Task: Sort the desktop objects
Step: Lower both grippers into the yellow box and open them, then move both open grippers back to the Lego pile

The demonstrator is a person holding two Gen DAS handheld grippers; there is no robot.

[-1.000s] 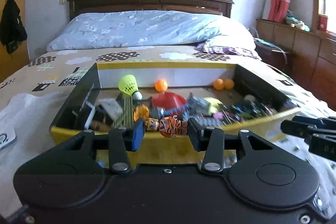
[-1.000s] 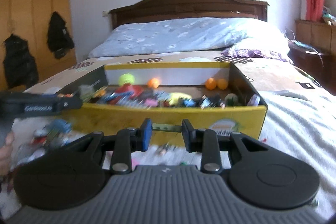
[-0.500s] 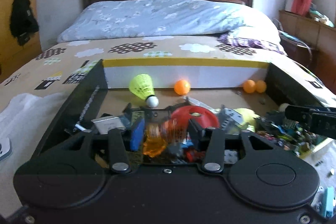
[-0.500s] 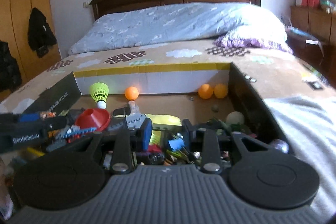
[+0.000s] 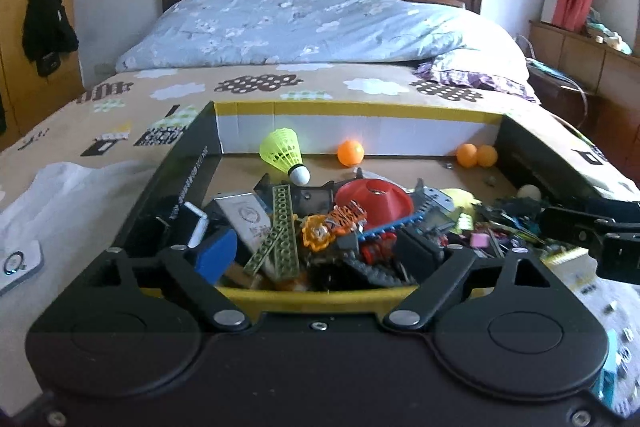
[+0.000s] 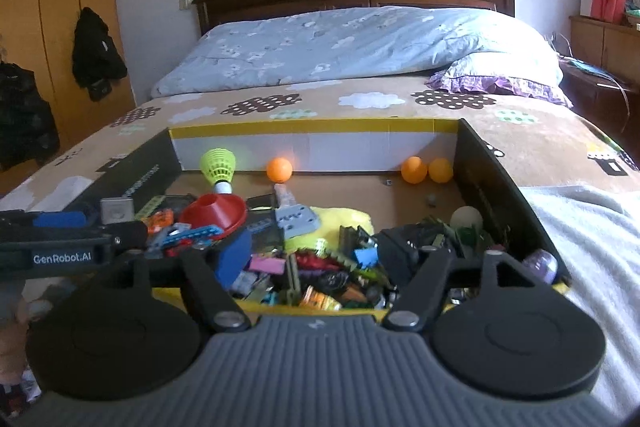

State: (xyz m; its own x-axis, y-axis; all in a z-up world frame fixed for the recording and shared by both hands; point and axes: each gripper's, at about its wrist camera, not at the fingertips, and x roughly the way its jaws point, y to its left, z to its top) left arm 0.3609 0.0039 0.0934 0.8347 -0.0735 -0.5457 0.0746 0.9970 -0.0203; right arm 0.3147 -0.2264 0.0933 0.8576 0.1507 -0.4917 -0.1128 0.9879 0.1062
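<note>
A yellow-rimmed cardboard box point(image 5: 360, 107) point(image 6: 312, 125) on the bed holds a heap of small toys. My left gripper point(image 5: 318, 253) hangs over its near edge, jaws opening, pads touching nothing. Just beyond its fingers an orange tiger figure point(image 5: 332, 223) lies loose on the heap, beside a green perforated beam point(image 5: 284, 227) and a red cone point(image 5: 376, 199). My right gripper point(image 6: 320, 255) hovers over the box's right half, jaws opening too, with only the pile below it. Each gripper shows in the other's view: the right one point(image 5: 592, 231), the left one point(image 6: 72, 239).
At the box's far wall lie a yellow shuttlecock point(image 5: 282, 153) and three orange balls point(image 5: 350, 153). A white cloth point(image 5: 60, 195) and a white device point(image 5: 16, 263) lie left of the box. Small loose pieces point(image 5: 616, 347) lie on the sheet at right. Blue duvet point(image 5: 320, 27) behind.
Both grippers moved forward over the box and their jaws spread wide. The left one let go of the orange tiger figure, which now lies on the heap.
</note>
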